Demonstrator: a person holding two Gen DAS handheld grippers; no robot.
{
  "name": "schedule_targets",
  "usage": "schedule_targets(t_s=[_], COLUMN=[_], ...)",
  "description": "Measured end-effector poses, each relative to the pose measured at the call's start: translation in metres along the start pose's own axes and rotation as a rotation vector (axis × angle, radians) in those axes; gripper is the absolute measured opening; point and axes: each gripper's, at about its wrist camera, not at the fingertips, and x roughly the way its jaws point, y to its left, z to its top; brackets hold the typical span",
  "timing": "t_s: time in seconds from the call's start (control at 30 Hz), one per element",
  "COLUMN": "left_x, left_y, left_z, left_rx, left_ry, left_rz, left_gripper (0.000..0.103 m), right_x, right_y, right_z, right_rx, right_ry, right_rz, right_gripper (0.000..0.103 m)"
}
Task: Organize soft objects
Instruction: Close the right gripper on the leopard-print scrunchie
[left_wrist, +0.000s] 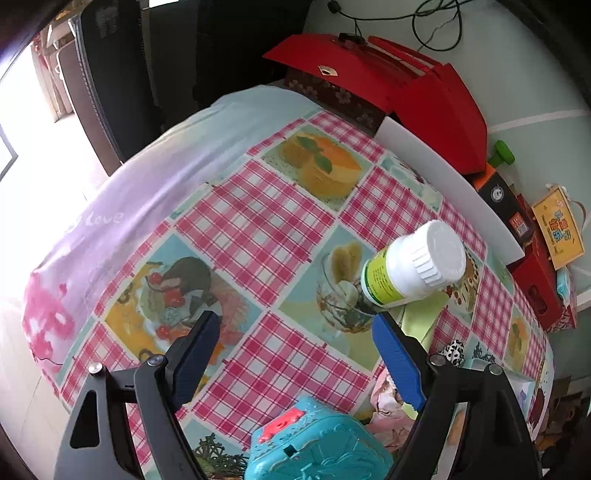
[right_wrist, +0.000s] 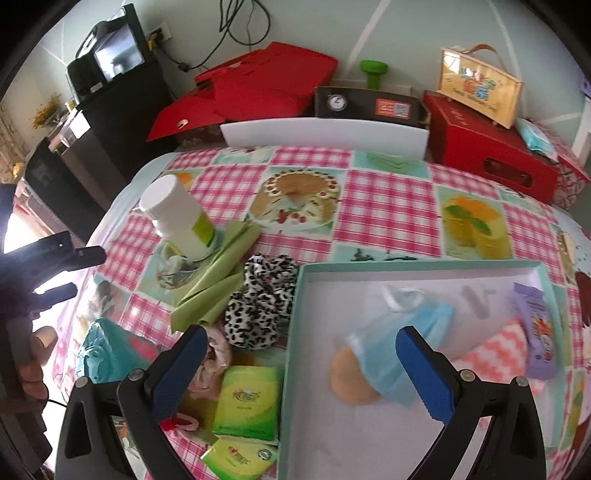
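Counter: covered by a pink checked cloth (right_wrist: 388, 206) printed with cakes and desserts.
Tray: pale teal box (right_wrist: 417, 266) at the near right, holding a light blue soft item (right_wrist: 402, 339) over a tan round piece, a pink zigzag cloth (right_wrist: 495, 350) and a purple packet (right_wrist: 535, 328).
Scrunchie: leopard-print scrunchie (right_wrist: 258, 302) just beside the tray's left wall, touching a folded green cloth (right_wrist: 218, 273).
Bottle: white bottle (right_wrist: 177, 218) standing on that cloth's far end.
Left hand-held gripper (left_wrist: 295, 350): wide open, holding nothing, above a teal case (left_wrist: 317, 446).
Right hand-held gripper (right_wrist: 303, 365): wide open, empty, over the tray's left edge.
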Motion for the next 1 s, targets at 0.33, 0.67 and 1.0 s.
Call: schedule_targets(t_s=[0.33,0.67,1.0], left_x=[0.017,0.032,0.045], left_y=[-0.030,-0.074,-0.085], left_z=[-0.009,-0.022,-0.027], left_rx=[0.094,0.215,0.231], left_ry=[0.065,0.130,0.161], left_rz=[-0.055,-0.102,-0.100], left_gripper=[0.085,0.085,0.085], right_x=[0.017,0.023,0.032], right_y=[-0.006,0.005,0.020], right_z=[0.011,0.011,0.008], right_rx=[-0.004,-0.059,-0.115], right_ry=[0.007,0.001,0.024], right_rz=[0.058,0.097,0.124], right_gripper=[0.095,0.075,0.063])
